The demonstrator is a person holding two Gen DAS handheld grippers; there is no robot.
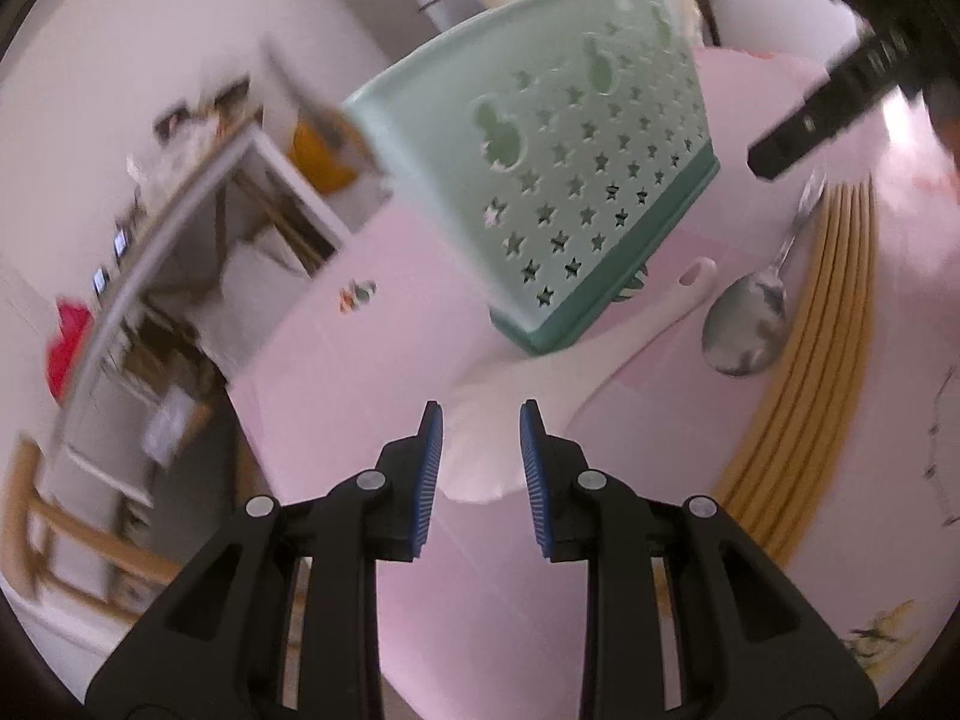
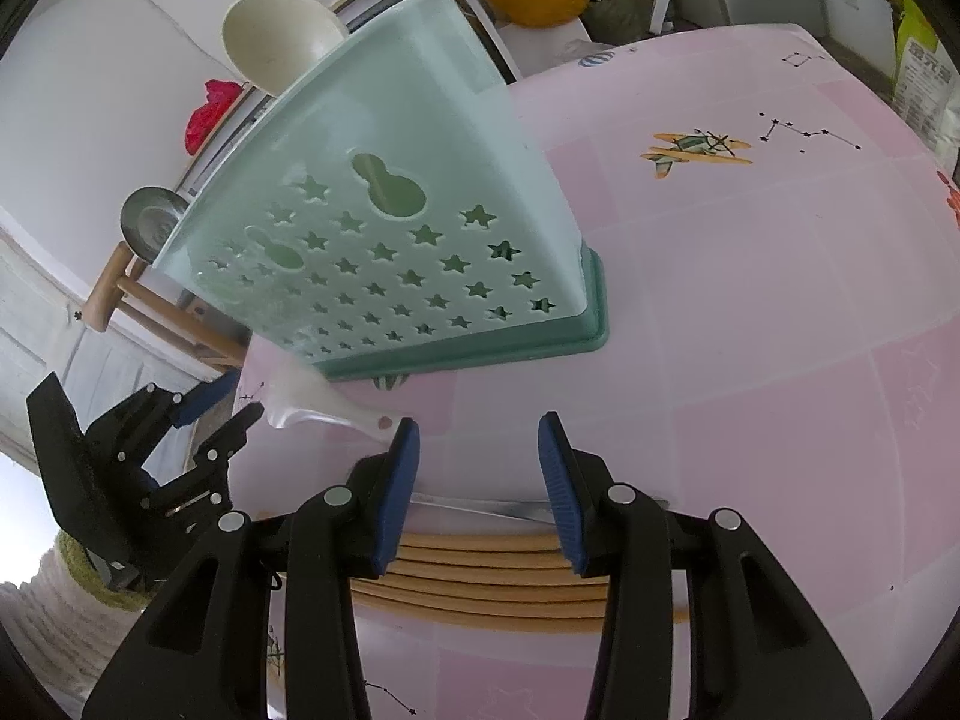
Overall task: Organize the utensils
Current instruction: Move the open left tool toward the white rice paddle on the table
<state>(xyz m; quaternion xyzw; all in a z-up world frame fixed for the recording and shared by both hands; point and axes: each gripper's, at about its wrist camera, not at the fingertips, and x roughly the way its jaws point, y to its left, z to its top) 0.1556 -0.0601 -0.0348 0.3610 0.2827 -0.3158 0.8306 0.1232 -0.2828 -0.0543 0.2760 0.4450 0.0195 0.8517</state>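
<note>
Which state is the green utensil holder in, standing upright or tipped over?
Upright. The green utensil holder stands on its darker base on the pink table, with a bowl showing above its rim.

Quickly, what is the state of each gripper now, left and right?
Left gripper: open, holding nothing; the white spatula lies beyond its pads.
Right gripper: open, holding nothing.
</note>
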